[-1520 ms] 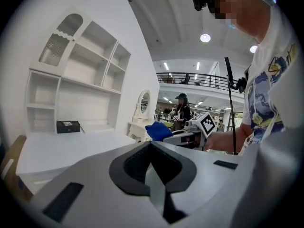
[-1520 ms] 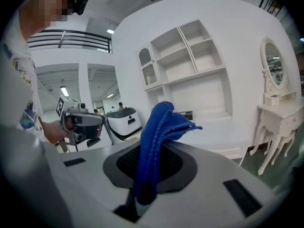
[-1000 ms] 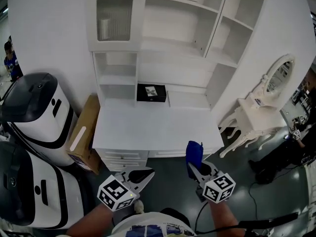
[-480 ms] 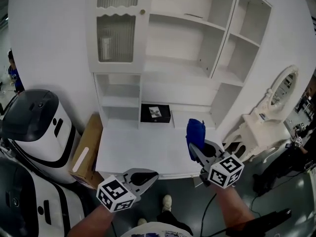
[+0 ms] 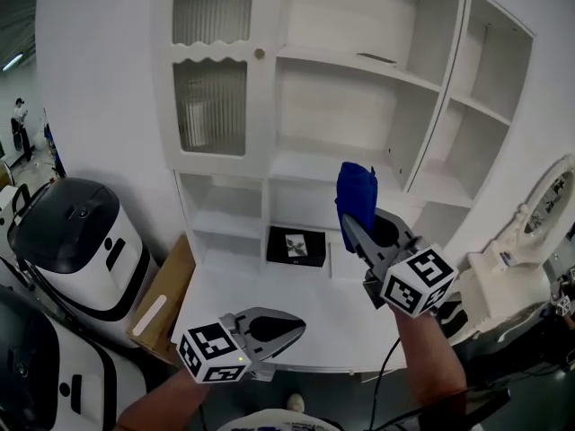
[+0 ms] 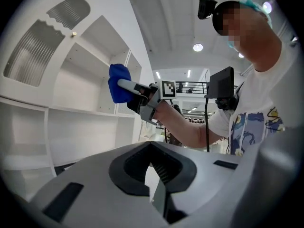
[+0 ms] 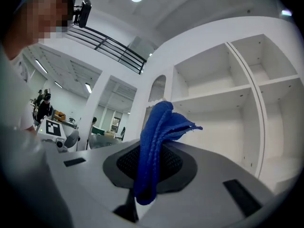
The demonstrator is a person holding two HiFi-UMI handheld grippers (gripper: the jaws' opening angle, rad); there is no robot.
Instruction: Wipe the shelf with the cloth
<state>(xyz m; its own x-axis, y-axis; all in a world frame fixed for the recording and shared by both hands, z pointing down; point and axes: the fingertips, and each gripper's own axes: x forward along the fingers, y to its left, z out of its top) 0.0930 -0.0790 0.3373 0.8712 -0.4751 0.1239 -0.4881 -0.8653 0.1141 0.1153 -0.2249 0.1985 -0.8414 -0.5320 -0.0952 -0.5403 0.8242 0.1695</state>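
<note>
The right hand-held gripper is carrying the blue cloth up in front of the white cabinet, and the middle shelf is lying just beyond it, toward 10 o'clock in the head view. The shelf board's long axis is running roughly 9 to 3 across that view, so a wipe would likely be travelling sideways along it. In the right gripper view the open shelves are sitting at about 2 o'clock from the cloth, apart from it; the cloth is not yet touching any board.

The right hand-held gripper is pinching the cloth between its jaws, which are closing on a bunched fold, with a loose end sticking out past the tips and another drooping below them.

The left hand-held gripper is hanging low over the front edge of the worktop, toward 7 o'clock from the right one and well apart from the shelf. Its jaws are meeting with nothing between them. The right arm is clearly the nearer one.
</note>
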